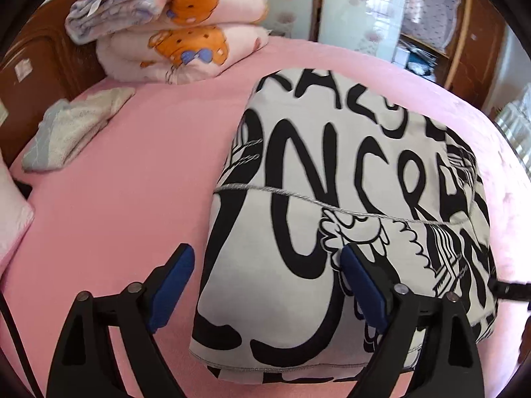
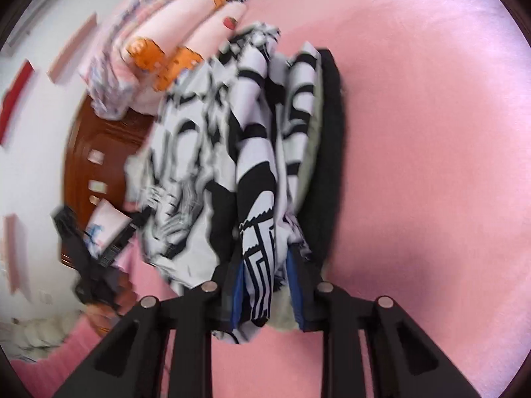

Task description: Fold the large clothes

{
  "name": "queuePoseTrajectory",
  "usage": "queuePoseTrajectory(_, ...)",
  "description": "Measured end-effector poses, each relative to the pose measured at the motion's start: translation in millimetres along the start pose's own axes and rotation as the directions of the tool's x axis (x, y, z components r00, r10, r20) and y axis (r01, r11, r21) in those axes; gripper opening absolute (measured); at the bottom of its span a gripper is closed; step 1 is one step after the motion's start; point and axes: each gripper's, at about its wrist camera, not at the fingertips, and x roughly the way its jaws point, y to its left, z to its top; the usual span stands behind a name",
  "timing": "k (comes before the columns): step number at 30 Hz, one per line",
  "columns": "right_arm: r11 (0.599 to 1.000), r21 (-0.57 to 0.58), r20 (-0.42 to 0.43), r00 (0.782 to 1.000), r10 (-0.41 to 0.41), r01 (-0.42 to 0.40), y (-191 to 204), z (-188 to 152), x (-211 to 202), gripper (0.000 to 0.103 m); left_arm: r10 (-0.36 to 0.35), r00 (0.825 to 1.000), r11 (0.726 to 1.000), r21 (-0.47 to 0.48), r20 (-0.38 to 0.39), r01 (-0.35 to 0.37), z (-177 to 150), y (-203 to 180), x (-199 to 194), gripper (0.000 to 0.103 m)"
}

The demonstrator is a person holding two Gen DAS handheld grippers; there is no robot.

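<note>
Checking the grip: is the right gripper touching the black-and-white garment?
Touching. Right wrist view: right gripper has its blue pads clamped on the garment.

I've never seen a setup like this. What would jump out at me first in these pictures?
The white garment with bold black lettering, folded on the pink bedsheet, fills the middle of the left view. In the right view the right tongs pinch a bunched fold of that same cloth, while the left tongs stand wide open over its near corner. Behind, a stack of pink blankets with orange bears sits by the wooden headboard.
</note>
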Motion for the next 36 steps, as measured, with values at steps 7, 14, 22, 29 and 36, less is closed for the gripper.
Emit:
queuePoseTrajectory(7,0.990,0.013,0.092,0.986,-0.139,0.138,13.6,-10.7,4.5,0.024,0.075,0.996,0.991,-0.106,-0.037,-0.079,-14.0,-15.4,-15.6,0.091)
queuePoseTrajectory(14,0.961,-0.013,0.216,0.939,-0.268,0.277,27.4,-77.7,-35.5,0.046,0.042,0.993,0.988,-0.143,-0.106,-0.057,-84.7,-43.9,-68.6,0.091)
queuePoseTrajectory(22,0.871,-0.085,0.175,0.868,-0.466,0.484,6.0,-216.6,-120.1,0.053,0.045,0.990,0.974,-0.215,-0.132,-0.073,-203.1,-94.3,-179.5,0.091)
queuePoseTrajectory(29,0.831,0.005,0.107,0.826,-0.553,0.556,-18.9,-357.6,-246.5,0.074,0.002,0.985,0.987,-0.156,-0.172,-0.029,-296.4,-157.7,-308.3,0.091)
queuePoseTrajectory(36,0.794,0.062,0.139,0.782,-0.607,0.605,-7.0,-456.4,-377.2,0.092,0.012,0.998,0.999,-0.033,-0.062,-0.014,-319.4,-219.6,-452.2,0.091)
